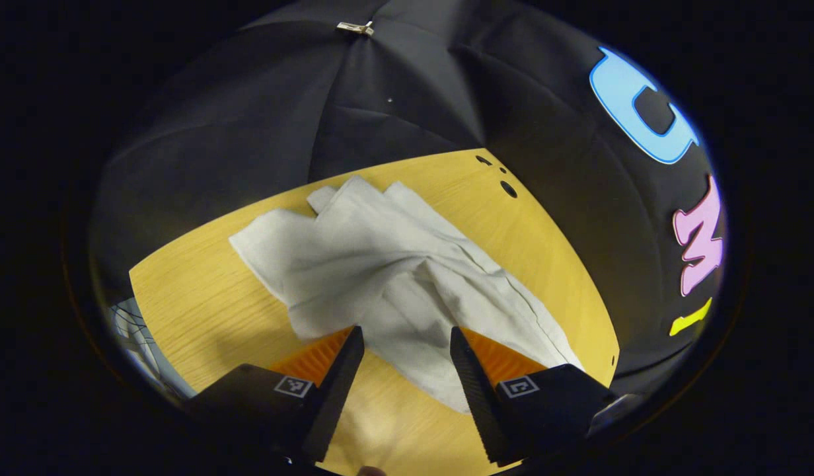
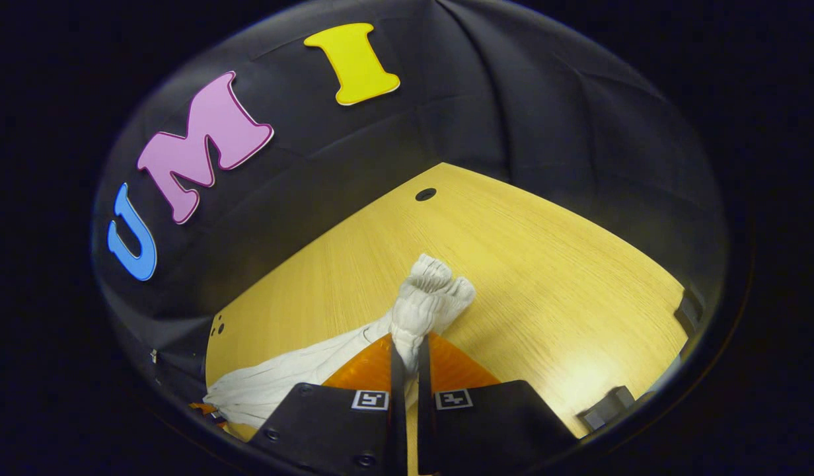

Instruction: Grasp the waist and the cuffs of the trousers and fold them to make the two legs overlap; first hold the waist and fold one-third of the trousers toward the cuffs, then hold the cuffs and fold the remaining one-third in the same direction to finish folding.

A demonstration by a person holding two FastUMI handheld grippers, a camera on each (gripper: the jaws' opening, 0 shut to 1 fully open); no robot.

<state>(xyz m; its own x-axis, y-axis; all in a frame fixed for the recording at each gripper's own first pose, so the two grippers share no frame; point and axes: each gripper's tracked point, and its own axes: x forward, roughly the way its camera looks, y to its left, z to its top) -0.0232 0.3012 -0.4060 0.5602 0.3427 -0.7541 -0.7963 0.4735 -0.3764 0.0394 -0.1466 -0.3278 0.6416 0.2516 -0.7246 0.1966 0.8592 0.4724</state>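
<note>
- We see white trousers [image 1: 380,264] lying crumpled on a yellow wooden table [image 1: 202,297], spread slantwise across its middle.
- In the right gripper view, a gathered, ribbed end of the trousers [image 2: 423,297] bunches up above the table surface [image 2: 546,264].
- Our right gripper [image 2: 410,360] pinches that bunched cloth, both fingers pressed tight against it.
- Our left gripper [image 1: 407,344] hangs just above the near part of the trousers, its fingers spread wide with nothing between them.
- Small dark holes [image 1: 508,188] mark the table's far corner.
- Black cloth [image 1: 281,112] walls the booth behind.
</note>
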